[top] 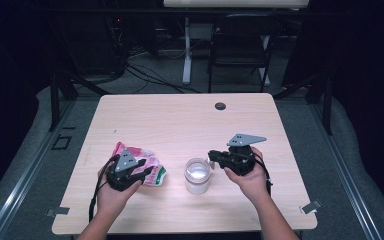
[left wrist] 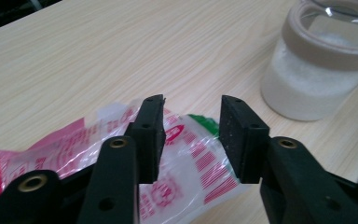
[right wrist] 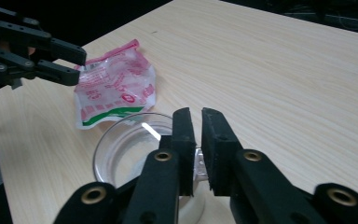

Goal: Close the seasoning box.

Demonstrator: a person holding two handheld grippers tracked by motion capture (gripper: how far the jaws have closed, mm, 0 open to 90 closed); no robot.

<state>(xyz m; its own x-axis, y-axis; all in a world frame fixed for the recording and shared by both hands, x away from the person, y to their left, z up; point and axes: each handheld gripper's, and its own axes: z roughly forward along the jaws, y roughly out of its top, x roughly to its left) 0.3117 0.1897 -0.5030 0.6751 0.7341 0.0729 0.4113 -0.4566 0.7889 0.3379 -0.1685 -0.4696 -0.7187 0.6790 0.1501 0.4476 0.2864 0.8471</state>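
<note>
You sit at a light wooden table (top: 180, 120) and hold a black claw in each hand.

Your left claw (top: 145, 172) is at the near left part of the table. Its two jaws are spread apart with a clear gap between them. It hangs just over a crinkly plastic bag (top: 147, 162) with pink and red print and a bit of green. In the left gripper view the bag (left wrist: 191, 158) lies flat on the wood under and between the jaws, but nothing is pinched.

A small glass jar (top: 198, 176) stands near the middle of the near side, just right of the bag. It has white powder in it and its top is off.

Your right claw (top: 211, 156) is just right of the jar, beside its rim. In the right gripper view, its jaws are almost together, with only a thin slit left. A small clear thing (right wrist: 199, 163) sits in that slit, and you cannot tell if it is the jar's rim or something else.

Far off on the table is a small dark round hole (top: 220, 106). Behind the table stands a black chair (top: 240, 47).
</note>
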